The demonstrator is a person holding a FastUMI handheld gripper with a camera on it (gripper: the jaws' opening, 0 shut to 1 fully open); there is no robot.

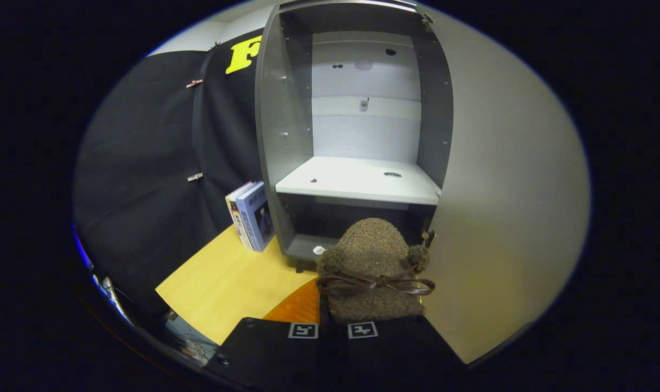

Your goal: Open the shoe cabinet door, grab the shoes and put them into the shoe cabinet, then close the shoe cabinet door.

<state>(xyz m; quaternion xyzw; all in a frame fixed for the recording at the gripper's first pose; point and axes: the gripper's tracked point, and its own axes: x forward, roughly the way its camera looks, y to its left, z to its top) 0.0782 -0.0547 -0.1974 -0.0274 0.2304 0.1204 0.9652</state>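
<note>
A brown fuzzy shoe [374,253] with a dark ribbon bow and two pom-poms rises just ahead of my fingers, its toe pointing at the cabinet. My gripper [332,328] is shut on its near end, the fingers close together. The grey shoe cabinet [278,136] stands open straight ahead, with a white shelf [357,182] at mid height and a dark lower compartment [330,223] under it. The shoe hangs in front of that lower compartment, outside it. The open door [509,185] swings out on the right as a broad pale panel.
Two books [252,215] lean upright against the cabinet's left side. The cabinet stands on a yellow wooden surface [226,283], whose edge runs close on the left, with cables below it. Black cloth covers the wall to the left.
</note>
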